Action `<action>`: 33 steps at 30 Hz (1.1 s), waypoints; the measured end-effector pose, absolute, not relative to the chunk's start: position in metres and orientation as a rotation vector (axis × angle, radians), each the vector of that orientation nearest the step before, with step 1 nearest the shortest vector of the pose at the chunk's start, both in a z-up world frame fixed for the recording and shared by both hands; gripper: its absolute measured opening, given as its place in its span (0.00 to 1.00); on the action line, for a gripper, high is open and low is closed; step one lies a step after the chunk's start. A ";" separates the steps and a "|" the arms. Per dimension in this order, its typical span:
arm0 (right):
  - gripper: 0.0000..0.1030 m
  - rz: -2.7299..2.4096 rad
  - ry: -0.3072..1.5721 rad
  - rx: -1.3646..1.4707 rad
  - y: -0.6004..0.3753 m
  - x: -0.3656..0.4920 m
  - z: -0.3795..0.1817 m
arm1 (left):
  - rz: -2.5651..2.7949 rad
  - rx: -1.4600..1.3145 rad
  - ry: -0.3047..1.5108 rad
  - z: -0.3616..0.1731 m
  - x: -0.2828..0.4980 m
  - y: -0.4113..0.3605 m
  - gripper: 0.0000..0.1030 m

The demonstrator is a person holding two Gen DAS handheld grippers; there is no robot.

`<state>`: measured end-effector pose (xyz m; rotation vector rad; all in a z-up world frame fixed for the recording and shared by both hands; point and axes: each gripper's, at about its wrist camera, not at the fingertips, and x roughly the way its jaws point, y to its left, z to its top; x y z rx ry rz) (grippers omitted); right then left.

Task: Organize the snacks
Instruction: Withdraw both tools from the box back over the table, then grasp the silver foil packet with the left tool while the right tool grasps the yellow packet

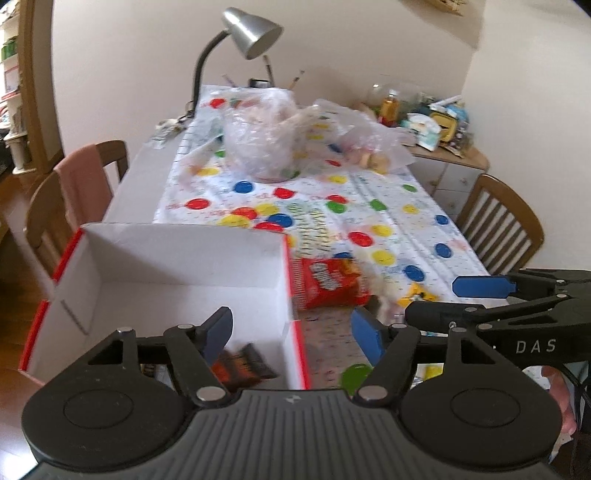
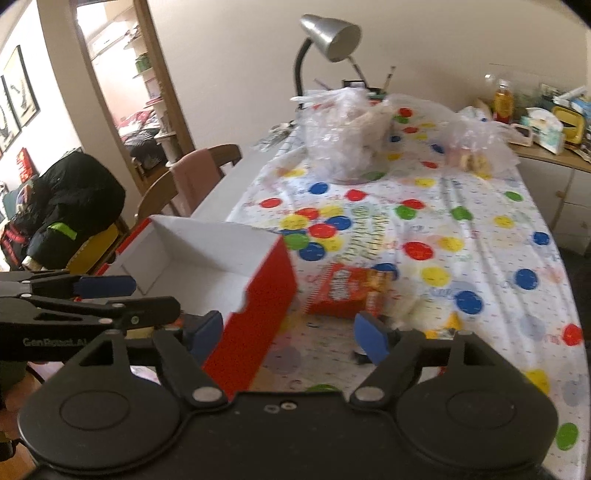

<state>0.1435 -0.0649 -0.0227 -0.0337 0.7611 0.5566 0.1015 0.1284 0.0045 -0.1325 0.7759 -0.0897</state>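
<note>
A cardboard box [image 1: 177, 258], red outside and white inside, stands open on the near left of the table. A dark snack packet [image 1: 245, 363] lies on its floor. My left gripper [image 1: 293, 334] hangs open over the box's right wall, one finger inside and one outside, holding nothing. A red snack bag [image 1: 328, 282] lies just right of the box, with a small yellow packet [image 1: 417, 293] beside it. My right gripper [image 2: 288, 336] is open and empty above the box's red wall [image 2: 266, 288], short of the red bag [image 2: 340, 288]. The right gripper [image 1: 436, 298] also shows at the left wrist view's edge.
A spotted tablecloth [image 2: 480, 229] covers the table. Clear plastic bags of food [image 1: 262, 136] and a desk lamp [image 1: 251, 33] stand at the far end. Wooden chairs [image 1: 502, 221] flank both sides. A cluttered sideboard [image 1: 439, 129] stands at the back right, and a dark jacket [image 2: 77, 199] is at the left.
</note>
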 end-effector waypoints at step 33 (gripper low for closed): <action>1.00 0.453 0.946 -0.026 -0.219 0.237 -0.108 | -0.197 -0.066 1.011 -0.097 0.174 -0.041 0.81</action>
